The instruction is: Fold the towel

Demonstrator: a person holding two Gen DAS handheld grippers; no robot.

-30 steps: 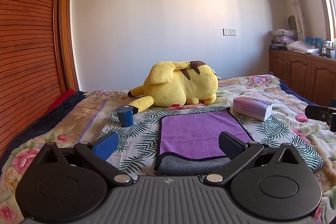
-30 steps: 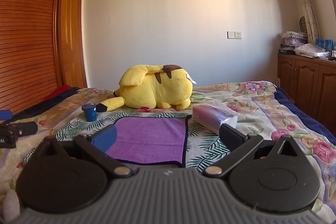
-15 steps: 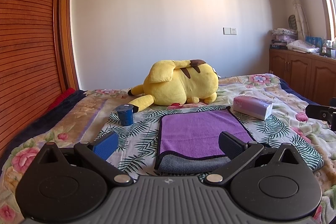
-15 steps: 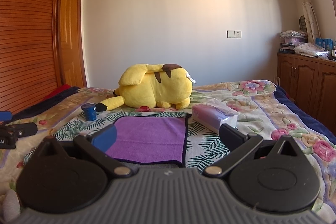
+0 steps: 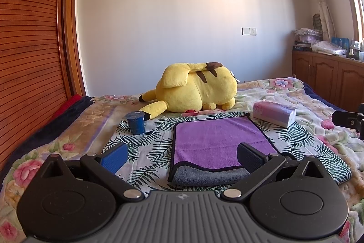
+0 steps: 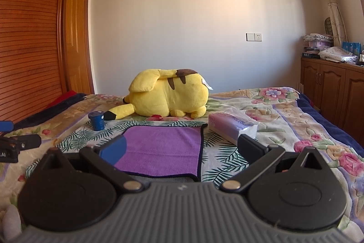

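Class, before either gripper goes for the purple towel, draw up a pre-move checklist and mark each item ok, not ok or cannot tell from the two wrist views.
1. Left gripper open, holding nothing: ok.
2. Right gripper open, holding nothing: ok.
3. Purple towel lies flat on the bed, nothing on top: ok.
4. Near edge reachable: ok; it lies folded back, grey underside showing.
5. Blue cup stands apart from the towel: ok.
6. Tissue pack apart from the towel's far right corner: cannot tell, they sit very close.

Purple towel (image 6: 162, 149) flat between spread fingers (image 6: 113, 150)
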